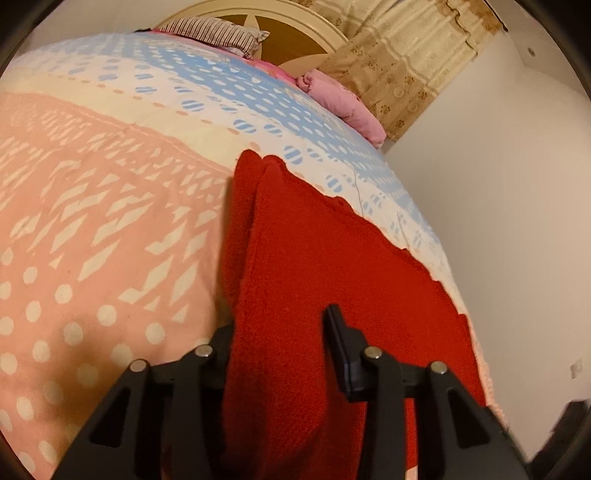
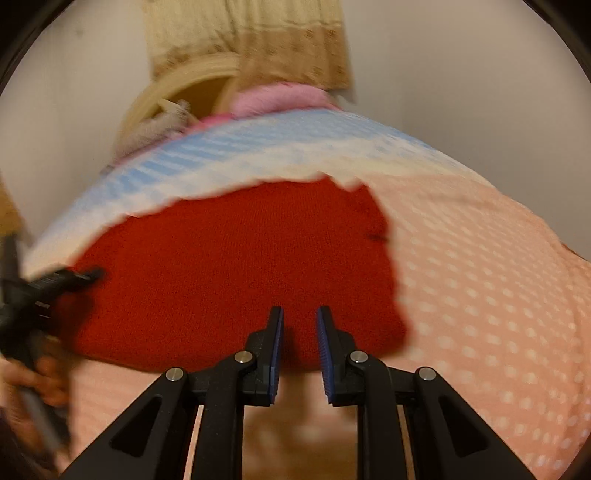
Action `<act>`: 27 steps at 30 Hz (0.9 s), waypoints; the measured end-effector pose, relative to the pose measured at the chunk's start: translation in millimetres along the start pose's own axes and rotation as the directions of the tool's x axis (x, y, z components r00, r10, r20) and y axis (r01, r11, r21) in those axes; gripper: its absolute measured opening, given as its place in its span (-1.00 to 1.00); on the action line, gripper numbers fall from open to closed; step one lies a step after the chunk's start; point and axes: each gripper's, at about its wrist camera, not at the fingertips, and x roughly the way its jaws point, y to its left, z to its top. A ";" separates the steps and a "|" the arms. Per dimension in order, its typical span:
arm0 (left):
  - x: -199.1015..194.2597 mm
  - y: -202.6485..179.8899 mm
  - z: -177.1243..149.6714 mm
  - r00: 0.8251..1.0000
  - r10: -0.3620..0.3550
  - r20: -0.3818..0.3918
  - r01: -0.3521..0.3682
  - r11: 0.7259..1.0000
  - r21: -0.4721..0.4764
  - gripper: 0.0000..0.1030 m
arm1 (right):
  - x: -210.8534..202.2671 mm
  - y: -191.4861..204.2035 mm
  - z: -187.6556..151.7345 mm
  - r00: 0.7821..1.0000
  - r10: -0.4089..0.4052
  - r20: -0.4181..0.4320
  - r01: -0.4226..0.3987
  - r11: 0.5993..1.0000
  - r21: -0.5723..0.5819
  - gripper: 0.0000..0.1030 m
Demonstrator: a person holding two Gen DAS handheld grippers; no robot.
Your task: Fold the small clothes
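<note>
A red knitted garment [image 1: 314, 240] lies folded on the bed, near its right side in the left wrist view. My left gripper [image 1: 284, 321] is shut on a thick fold of it. The cloth fills the gap and drapes over the left finger, so only the right finger [image 1: 338, 325] shows. In the right wrist view the red garment [image 2: 240, 266] spreads wide and flat. My right gripper [image 2: 300, 314] hovers over its near edge, its blue pads a narrow gap apart with nothing between them. The left gripper [image 2: 85, 275] sits at the garment's left end, held by a hand [image 2: 44, 376].
The bedspread [image 1: 110, 221] is pink with white dots near me and blue-and-white farther off. A striped pillow [image 1: 218, 33] and a pink pillow [image 1: 343, 99] lie by the round headboard [image 1: 288, 48]. A curtain [image 1: 406, 55] and a white wall [image 1: 498, 184] stand past the bed's right edge.
</note>
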 end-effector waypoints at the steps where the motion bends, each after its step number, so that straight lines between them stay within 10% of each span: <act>1: 0.7 -1.4 0.2 1.000 0.010 -0.001 -0.010 1.000 0.008 -0.21 | -1.2 12.2 3.2 1.000 0.026 0.006 -0.026 0.999 -0.023 -0.64; 8: 1.4 -1.4 0.5 1.000 0.012 -0.004 -0.012 1.000 0.008 -0.20 | 39.7 87.7 -2.2 0.980 0.160 -0.116 -0.174 0.977 -0.122 -0.64; 16: -1.9 -22.0 1.8 0.997 0.074 0.023 -0.076 0.989 0.126 -0.44 | 55.1 77.4 -9.4 0.969 0.194 -0.149 -0.206 0.977 -0.062 -0.64; 27: -4.0 -85.6 -20.9 0.990 0.082 0.115 -0.128 0.862 0.491 -0.47 | 56.4 70.0 -11.5 0.959 0.242 -0.146 -0.247 0.969 -0.014 -0.63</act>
